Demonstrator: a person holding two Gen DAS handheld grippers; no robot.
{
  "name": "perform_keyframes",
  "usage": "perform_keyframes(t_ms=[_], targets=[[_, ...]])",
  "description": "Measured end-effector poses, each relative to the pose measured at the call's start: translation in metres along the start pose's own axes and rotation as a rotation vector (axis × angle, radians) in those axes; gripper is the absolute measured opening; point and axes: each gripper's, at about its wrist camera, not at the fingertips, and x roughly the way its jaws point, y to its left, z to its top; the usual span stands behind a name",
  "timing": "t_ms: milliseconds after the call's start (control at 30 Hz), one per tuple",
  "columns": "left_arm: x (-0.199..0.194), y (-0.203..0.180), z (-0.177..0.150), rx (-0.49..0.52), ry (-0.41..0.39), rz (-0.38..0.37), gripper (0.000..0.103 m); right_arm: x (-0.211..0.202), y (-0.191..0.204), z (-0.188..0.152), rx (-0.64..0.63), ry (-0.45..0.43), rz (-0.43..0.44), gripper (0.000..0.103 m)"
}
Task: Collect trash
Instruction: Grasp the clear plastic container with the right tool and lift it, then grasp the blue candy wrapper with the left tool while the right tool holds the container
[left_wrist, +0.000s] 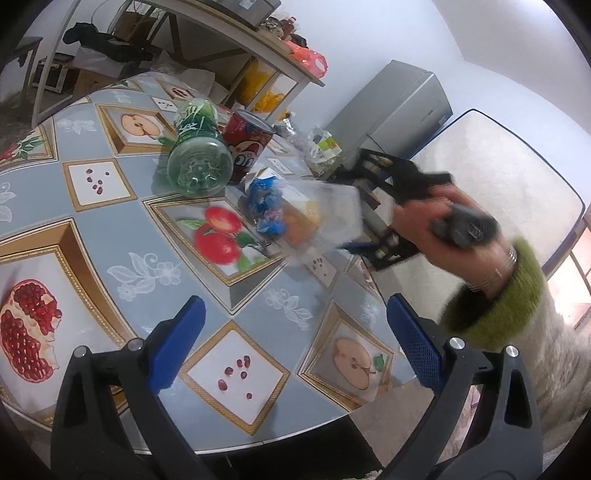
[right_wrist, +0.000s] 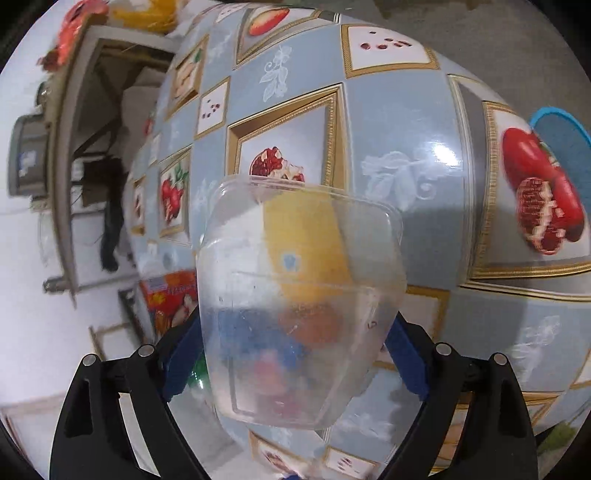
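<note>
Desk edge curves round right below the left gripper, floor beyond it; lots of bare patterned cloth in the near half, free room there. Clutter sits at the far side: green bottle lying on its side w/ base toward us, red can upright touching it, crumpled wrappers behind near the far rim. Blue wrapper on the desk just beside the clear plastic container.

Container's held off the desk, tilted, in the right gripper — its pads press both side walls, jaws spread wide round it. Right wrist view: clear plastic container fills the frame between the pads, walls cloudy; yellow, orange and blue show through but can't tell what's inside vs. behind it.

Right hand wraps the handle, green cuff, gripper angled down toward the desk. Left gripper hangs low over the near edge, jaws wide apart, nothing between them.
</note>
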Motion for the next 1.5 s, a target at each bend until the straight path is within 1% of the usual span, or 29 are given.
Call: perform_keyframes(t_ms=[33,133,267,300,333,367,433,500,633,700,800,900,1000,1033,1133,1300,1333,1400,1467,1500], targets=[[0.0,0.0,0.0,-0.001,0.001,0.008,0.095,-0.004,-0.004,-0.001,-0.016,0.011,0.008,0.087],[0.0,0.002,0.001,-0.013,-0.004,0.02,0.095,-0.022,-0.02,-0.012,-0.106,0.083,0.037,0.087],[0.0,0.005,0.003,-0.038,0.004,0.021,0.095,-0.044,-0.033,-0.028,-0.258,0.149,-0.013,0.087],[0.0,0.005,0.004,-0.039,0.005,0.031,0.095,-0.048,-0.035,-0.03,-0.293,0.152,-0.028,0.087],[0.001,0.004,0.004,-0.034,0.011,0.042,0.095,-0.054,-0.036,-0.033,-0.337,0.146,-0.054,0.087],[0.002,0.003,0.004,-0.027,0.018,0.054,0.095,-0.058,-0.034,-0.038,-0.409,0.142,-0.103,0.087],[0.008,-0.002,0.004,0.011,0.049,0.108,0.095,-0.061,-0.03,-0.044,-0.497,0.111,-0.178,0.087],[0.013,-0.008,0.004,0.053,0.062,0.155,0.095,-0.059,-0.028,-0.052,-0.595,0.079,-0.254,0.087],[0.017,-0.019,0.008,0.106,0.062,0.221,0.095,-0.043,-0.018,-0.064,-0.754,-0.03,-0.408,0.087],[0.019,-0.023,0.01,0.136,0.061,0.256,0.095,-0.038,-0.019,-0.065,-0.802,-0.047,-0.43,0.087],[0.025,-0.027,0.016,0.166,0.067,0.304,0.095,-0.038,-0.022,-0.072,-0.85,-0.082,-0.424,0.088],[0.032,-0.032,0.026,0.193,0.072,0.315,0.095,-0.043,-0.028,-0.073,-0.857,-0.139,-0.406,0.088],[0.047,-0.037,0.043,0.221,0.072,0.302,0.095,-0.053,-0.033,-0.077,-0.86,-0.192,-0.354,0.089],[0.052,-0.038,0.049,0.228,0.075,0.304,0.095,-0.057,-0.037,-0.078,-0.868,-0.201,-0.333,0.089],[0.071,-0.043,0.066,0.257,0.07,0.319,0.095,-0.056,-0.038,-0.08,-0.889,-0.224,-0.309,0.089],[0.107,-0.051,0.087,0.303,0.09,0.364,0.094,-0.052,-0.042,-0.08,-0.921,-0.243,-0.308,0.089],[0.114,-0.051,0.09,0.306,0.093,0.377,0.093,-0.051,-0.043,-0.077,-0.918,-0.254,-0.303,0.089],[0.127,-0.05,0.093,0.302,0.106,0.401,0.086,-0.049,-0.044,-0.074,-0.906,-0.264,-0.288,0.091],[0.139,-0.048,0.097,0.286,0.129,0.425,0.075,-0.044,-0.045,-0.07,-0.896,-0.254,-0.268,0.092],[0.146,-0.045,0.099,0.267,0.141,0.439,0.073,-0.042,-0.046,-0.067,-0.892,-0.244,-0.261,0.093]])
